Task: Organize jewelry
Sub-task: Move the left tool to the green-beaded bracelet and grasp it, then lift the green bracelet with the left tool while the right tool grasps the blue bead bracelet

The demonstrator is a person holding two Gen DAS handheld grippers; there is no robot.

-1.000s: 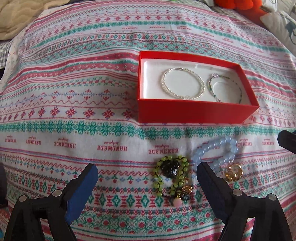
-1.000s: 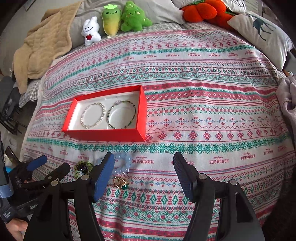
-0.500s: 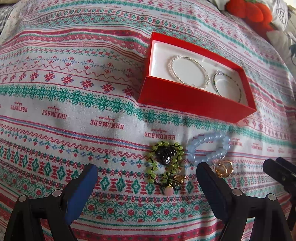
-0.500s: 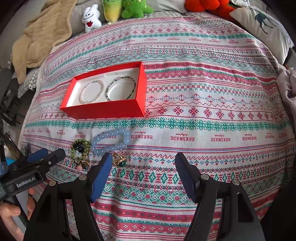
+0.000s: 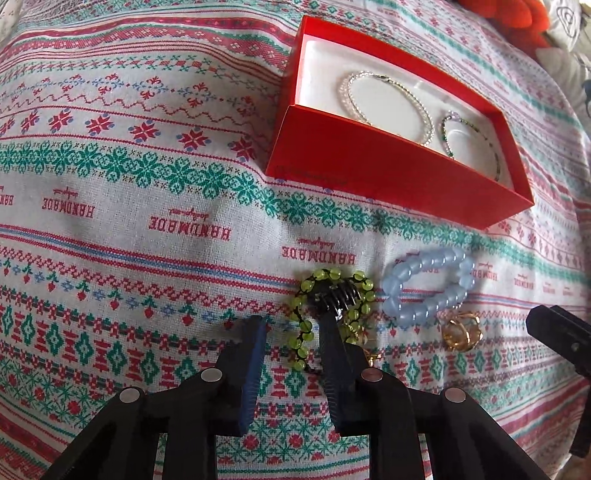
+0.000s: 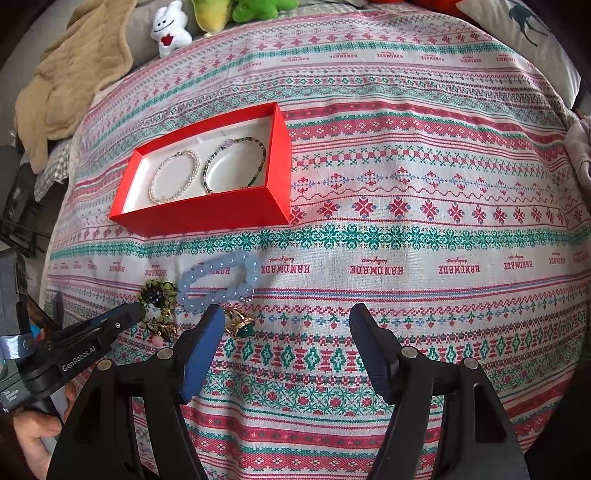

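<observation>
A green bead bracelet (image 5: 306,328) tangled with a black hair clip (image 5: 338,297) lies on the patterned bedspread. My left gripper (image 5: 293,321) is down on it with its jaws closing. One green strand lies between them, the right finger rests over the beads, and the left pad stands apart from them. A pale blue bead bracelet (image 5: 428,284) and a gold ring (image 5: 461,334) lie to the right. My right gripper (image 6: 284,321) hovers open and holds nothing, with the ring (image 6: 240,323) beside its left finger. The red box (image 5: 388,162) holds a pearl bracelet (image 5: 384,103) and a dark green bracelet (image 5: 469,140).
Plush toys (image 6: 170,29) and a beige blanket (image 6: 74,85) lie at the far edge of the bed, and a pillow (image 6: 517,33) at the far right. A person's hand (image 6: 29,435) holds the left gripper's handle. Bare bedspread stretches right of the box.
My left gripper has come down onto the green bracelet and its jaws have narrowed from wide apart to a small gap. The right gripper has barely moved.
</observation>
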